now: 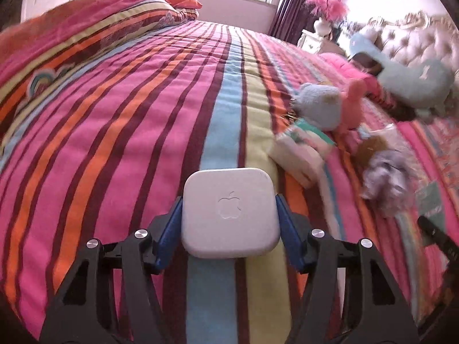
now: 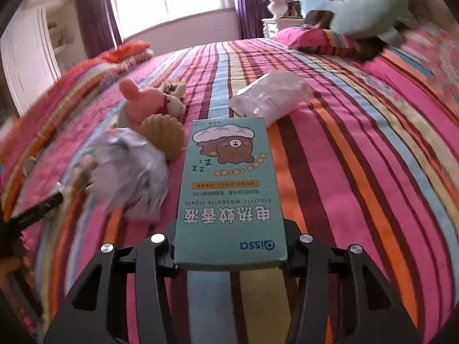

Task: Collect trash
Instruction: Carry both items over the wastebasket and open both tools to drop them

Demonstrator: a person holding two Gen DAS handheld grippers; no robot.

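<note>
My left gripper [image 1: 229, 200] is shut on a white rounded square box [image 1: 231, 229] with an embossed apple logo; the blue pads press its two sides above the bed. My right gripper [image 2: 231, 226] is shut on a teal mosquito-liquid carton [image 2: 229, 172] printed with a sleeping bear, which hides most of the fingers. A crumpled grey-white wad [image 2: 129, 172] lies just left of the carton and shows in the left wrist view as the same wad [image 1: 384, 177]. A clear plastic bag [image 2: 269, 97] lies beyond the carton. A tissue pack [image 1: 301, 146] lies right of the white box.
A striped pink bedspread [image 1: 114, 143] covers the bed. Small plush toys, one pink [image 2: 140, 103] and one blue [image 1: 318, 103], and a tan shell-shaped item [image 2: 163, 137] sit near the wad. A large pale-blue plush [image 1: 410, 83] leans by the tufted headboard [image 1: 416, 37]. A nightstand holds a vase [image 1: 322, 25].
</note>
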